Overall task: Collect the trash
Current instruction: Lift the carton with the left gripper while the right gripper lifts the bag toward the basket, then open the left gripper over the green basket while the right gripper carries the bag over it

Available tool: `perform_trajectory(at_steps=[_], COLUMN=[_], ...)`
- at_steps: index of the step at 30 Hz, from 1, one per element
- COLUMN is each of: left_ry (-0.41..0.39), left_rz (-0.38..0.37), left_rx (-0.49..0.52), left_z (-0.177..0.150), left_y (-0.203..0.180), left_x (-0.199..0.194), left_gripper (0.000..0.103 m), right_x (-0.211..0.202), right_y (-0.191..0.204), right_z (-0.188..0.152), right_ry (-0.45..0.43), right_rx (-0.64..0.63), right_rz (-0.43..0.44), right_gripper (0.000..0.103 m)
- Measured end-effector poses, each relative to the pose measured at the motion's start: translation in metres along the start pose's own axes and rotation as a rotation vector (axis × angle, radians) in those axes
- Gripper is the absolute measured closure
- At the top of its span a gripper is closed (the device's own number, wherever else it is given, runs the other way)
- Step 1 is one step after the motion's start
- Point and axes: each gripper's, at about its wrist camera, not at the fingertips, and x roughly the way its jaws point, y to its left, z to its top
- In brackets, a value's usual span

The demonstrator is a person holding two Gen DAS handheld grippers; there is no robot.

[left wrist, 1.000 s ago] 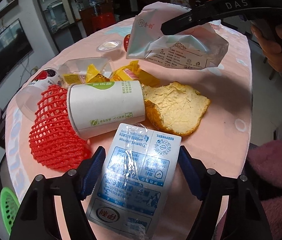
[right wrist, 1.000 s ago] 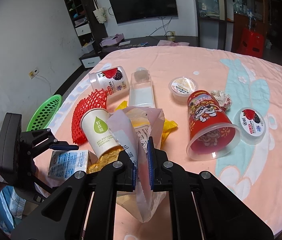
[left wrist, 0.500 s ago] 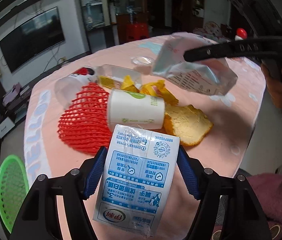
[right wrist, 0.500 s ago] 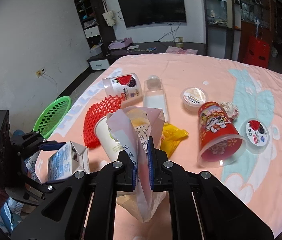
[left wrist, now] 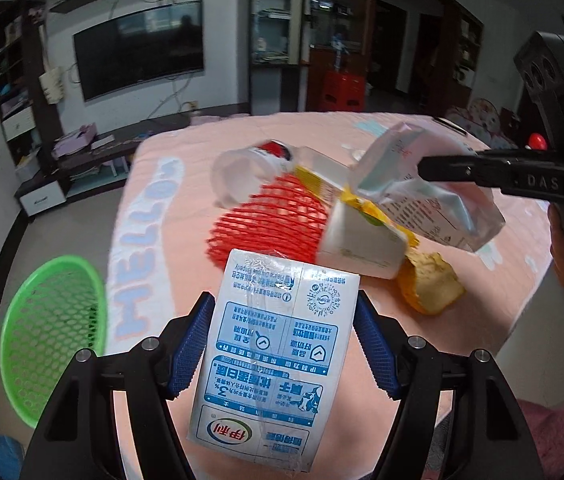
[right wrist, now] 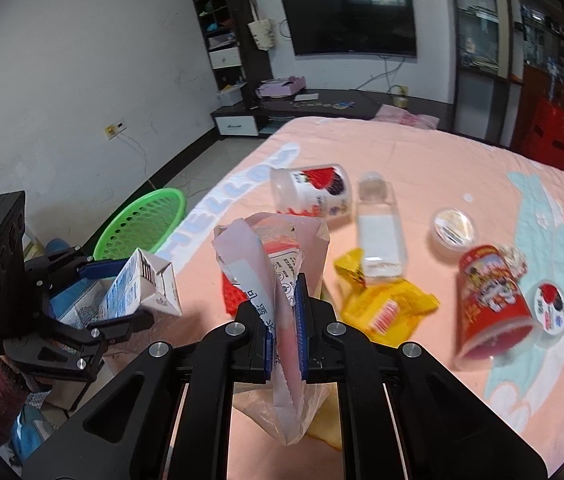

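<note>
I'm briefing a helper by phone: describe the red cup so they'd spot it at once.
On the pink table, look at the right side by the pale blue cloud print. The red cup lies on its side there, mouth toward the near edge, a small lidded tub against it. It alone is red plastic with cartoon figures.

much of the table's litter is covered, cropped or smeared

in the left wrist view the milk carton (left wrist: 278,344) covers the near edge of the red foam net (left wrist: 270,220), and the white paper cup (left wrist: 361,240) lying across the net is motion-blurred, its print unreadable. the bread piece (left wrist: 429,280) is partly under that cup. the green basket (left wrist: 50,332) is partly behind the left jaw arm. in the right wrist view the crumpled plastic bag (right wrist: 282,280) hides most of the net and the cup, the yellow wrapper (right wrist: 385,304) is blurred, and the small lidded tub (right wrist: 549,304) overlaps the red cup (right wrist: 489,304); small print cannot be read.
</note>
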Motion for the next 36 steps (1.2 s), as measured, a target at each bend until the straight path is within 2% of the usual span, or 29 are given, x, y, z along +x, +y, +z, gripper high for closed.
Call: perform_trajectory(at_steps=[8,12,18,25,30,36], left_ry=[-0.04,-0.038,0.01,0.063,0.082,0.094], left_rz=[0.138,0.238,0.343,0.443,0.457,0.464], left_rx=[-0.145,-0.211,-0.348,-0.405,-0.46,-0.5], left_z=[0.004,0.004,-0.006,-0.021,-0.033,-0.047], left_y=[0.076,0.12,0.184,0.232,0.252,0.265], left_x=[-0.02,-0.02,0.001,0.025,0.037,0.039], left_gripper=[0.036,0.036,0.036,0.035,0.034,0.026], right_x=[0.033,0.051,0.08,0.107,0.124,0.14], right_y=[0.038,0.053,0.074,0.095,0.108,0.12], right_z=[0.024,0.034,0.047,0.057,0.063,0.07], right_ry=[0.019,0.03,0.055,0.081,0.098,0.106], right_rx=[-0.054,-0.066,-0.088,-0.111,-0.127,-0.134], right_rz=[0.065,0.088,0.115,0.13,0.141,0.157], right_gripper=[0.093,0.093,0.093,0.093,0.093,0.093])
